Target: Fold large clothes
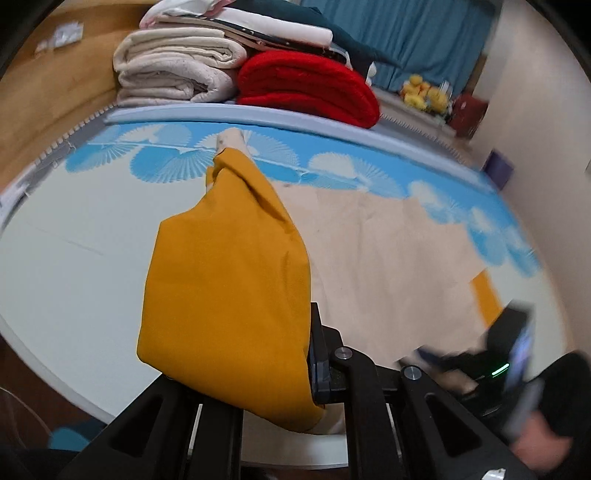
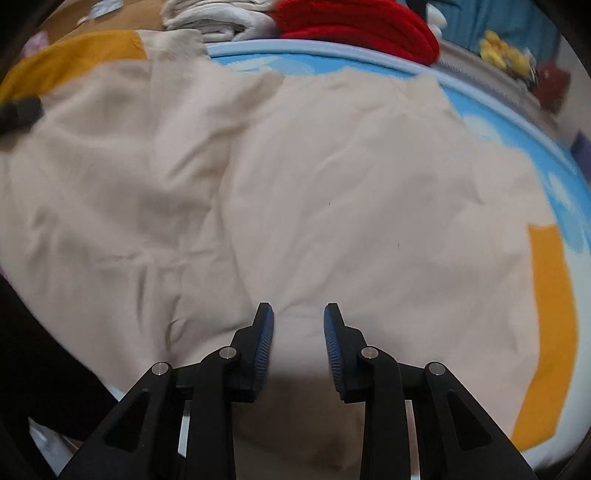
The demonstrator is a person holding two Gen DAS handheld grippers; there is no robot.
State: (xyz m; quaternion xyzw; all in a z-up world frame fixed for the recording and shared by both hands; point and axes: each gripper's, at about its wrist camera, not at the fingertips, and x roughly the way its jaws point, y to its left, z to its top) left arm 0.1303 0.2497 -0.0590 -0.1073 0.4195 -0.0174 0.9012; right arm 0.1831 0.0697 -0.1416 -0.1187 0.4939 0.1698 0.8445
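A large beige garment (image 2: 332, 184) with mustard-yellow parts lies spread on the mat. My left gripper (image 1: 295, 354) is shut on a mustard sleeve (image 1: 229, 280) and holds it lifted; the cloth drapes over and hides the left finger. The beige body shows to its right (image 1: 388, 251). My right gripper (image 2: 298, 332) is open just above the garment's near part, nothing between its fingers. It shows blurred in the left wrist view (image 1: 491, 354). A mustard band (image 2: 550, 314) lies at the right, another mustard part (image 2: 74, 55) at the far left.
The blue and white mat (image 1: 166, 155) lies under the garment. Folded cream blankets (image 1: 173, 70) and a red blanket (image 1: 306, 85) are stacked at its far edge. Yellow toys (image 1: 424, 92) and a blue curtain (image 1: 406, 33) stand behind. A wall is at the right.
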